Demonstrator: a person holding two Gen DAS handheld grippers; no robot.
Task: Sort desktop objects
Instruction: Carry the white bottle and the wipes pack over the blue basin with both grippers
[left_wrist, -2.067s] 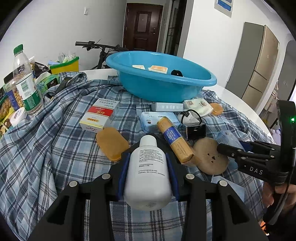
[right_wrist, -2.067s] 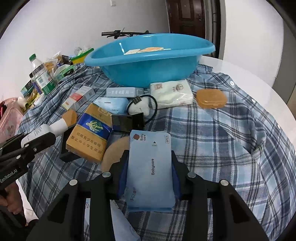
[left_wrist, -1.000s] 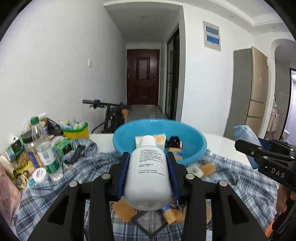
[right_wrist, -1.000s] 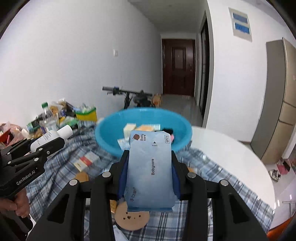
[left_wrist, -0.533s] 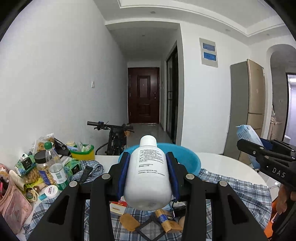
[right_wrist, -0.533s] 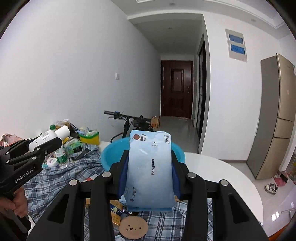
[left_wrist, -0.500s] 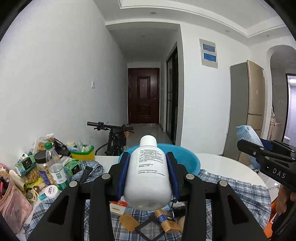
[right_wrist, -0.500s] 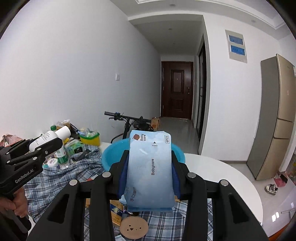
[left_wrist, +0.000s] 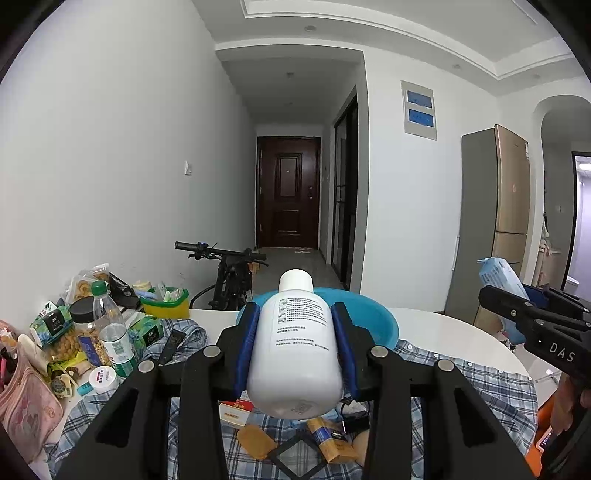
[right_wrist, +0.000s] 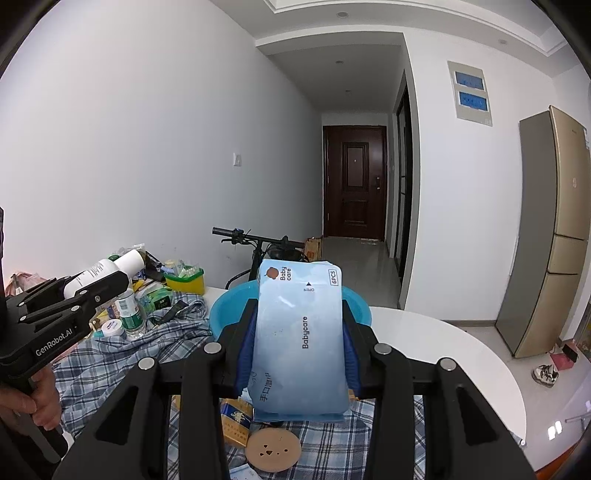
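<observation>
Your left gripper (left_wrist: 295, 343) is clamped on the white bottle (left_wrist: 295, 354), blue pads on either flank so the smooth body can't roll out, cap pointing ahead. Your right gripper (right_wrist: 299, 339) is clenched the same way on the pale blue wipes pack (right_wrist: 301, 343) (soft, so the squeeze dents it a little). Both loads hang above the plaid cloth (right_wrist: 122, 354), short of the blue basin (right_wrist: 221, 314) just beyond, which is likely where they belong. Loose boxes (left_wrist: 234, 410) and the round cork coaster (right_wrist: 273, 448) lie unsorted below.
</observation>
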